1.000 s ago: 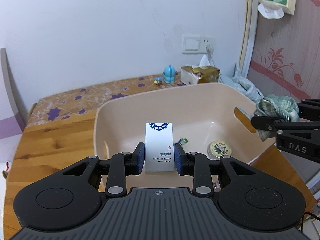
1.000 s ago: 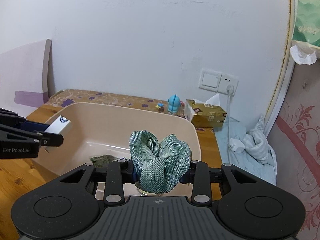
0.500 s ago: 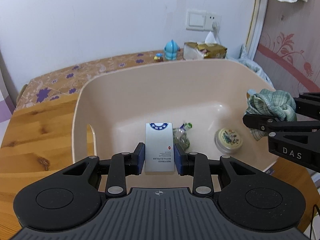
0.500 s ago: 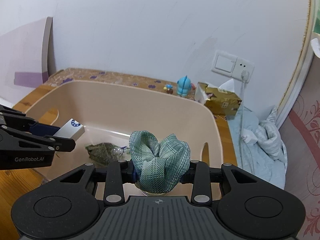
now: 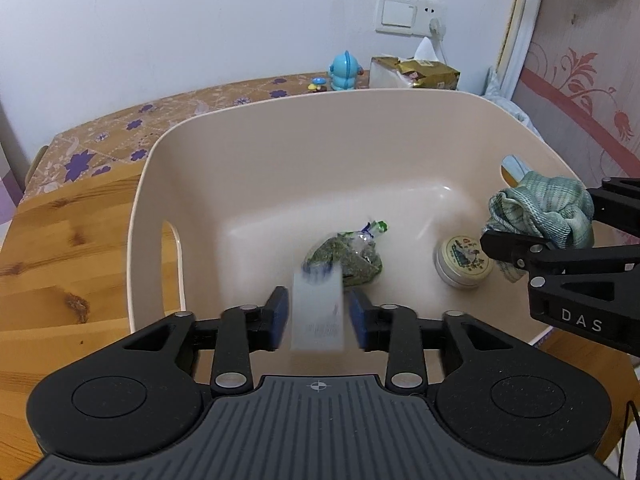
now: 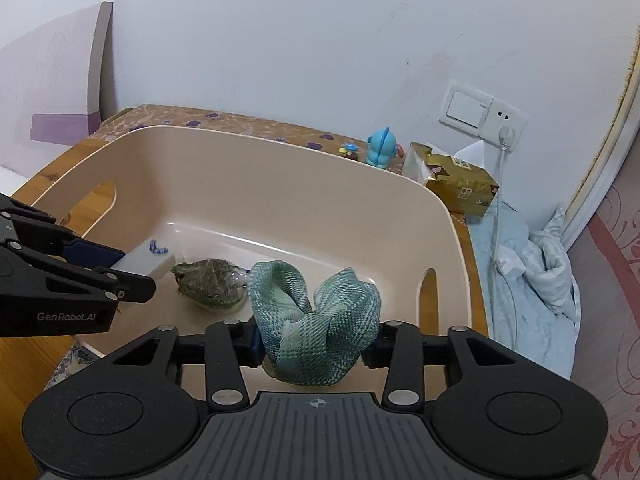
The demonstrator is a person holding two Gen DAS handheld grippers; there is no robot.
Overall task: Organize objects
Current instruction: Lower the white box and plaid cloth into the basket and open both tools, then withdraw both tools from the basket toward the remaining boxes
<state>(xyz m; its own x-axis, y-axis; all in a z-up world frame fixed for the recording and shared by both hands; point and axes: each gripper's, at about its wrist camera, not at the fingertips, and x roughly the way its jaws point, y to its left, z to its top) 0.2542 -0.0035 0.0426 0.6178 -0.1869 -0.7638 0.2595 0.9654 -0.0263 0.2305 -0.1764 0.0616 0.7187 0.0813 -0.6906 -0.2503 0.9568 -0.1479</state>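
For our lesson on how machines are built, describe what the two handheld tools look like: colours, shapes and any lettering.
Both are matte black plastic. The left tool has a ribbed dark-grey top plate with a small crosshair mark, two round discs at its sides, silver pivot rivets and blue pads on its fingers; its side reads "GenRobot.AI". The right tool has the same build, and its side reads "DAS". No cables or sleeves show on them.

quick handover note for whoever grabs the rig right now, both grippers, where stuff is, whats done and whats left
Left gripper: jaws open with gaps either side of the white box, which looks blurred, apparently dropping into the beige bin.
Right gripper: shut on the green cloth, held over the bin's right side.
Already in the bin: herb bag and round tin.
Left: release the cloth into the bin.
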